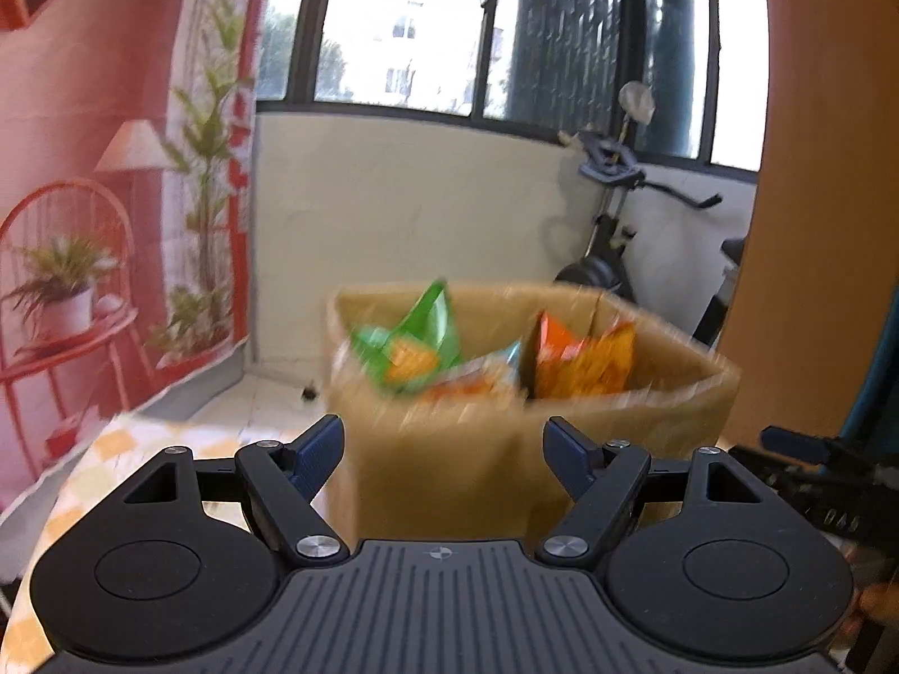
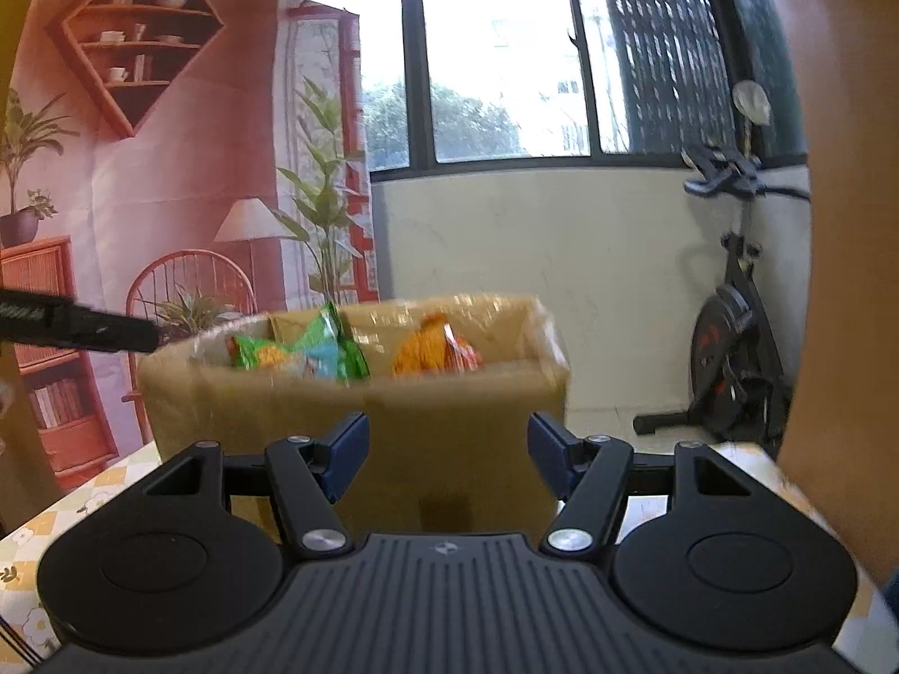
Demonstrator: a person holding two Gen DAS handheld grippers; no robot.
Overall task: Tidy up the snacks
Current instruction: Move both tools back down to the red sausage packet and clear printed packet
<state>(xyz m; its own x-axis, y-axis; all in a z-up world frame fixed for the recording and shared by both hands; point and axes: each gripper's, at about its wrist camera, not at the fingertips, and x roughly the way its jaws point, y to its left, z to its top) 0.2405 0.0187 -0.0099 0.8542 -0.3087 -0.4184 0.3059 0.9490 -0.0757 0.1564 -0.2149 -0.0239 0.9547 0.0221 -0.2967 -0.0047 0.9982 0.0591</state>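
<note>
An open cardboard box (image 1: 618, 415) stands on the table just beyond both grippers. It holds several snack bags: a green bag (image 1: 427, 331) on the left, an orange bag (image 1: 584, 359) on the right, and a pale blue and orange bag (image 1: 477, 382) between them. My left gripper (image 1: 444, 432) is open in front of the box's near wall, with nothing between its blue pads. My right gripper (image 2: 448, 427) is open too and empty, facing the same box (image 2: 253, 410), green bag (image 2: 326, 348) and orange bag (image 2: 432, 348). Both views are blurred.
The table wears a yellow checked cloth (image 1: 112, 449). A printed room backdrop (image 1: 84, 168) hangs at the left. An exercise bike (image 2: 730, 348) stands by the window wall behind the box. A wooden panel (image 1: 814, 224) rises at the right.
</note>
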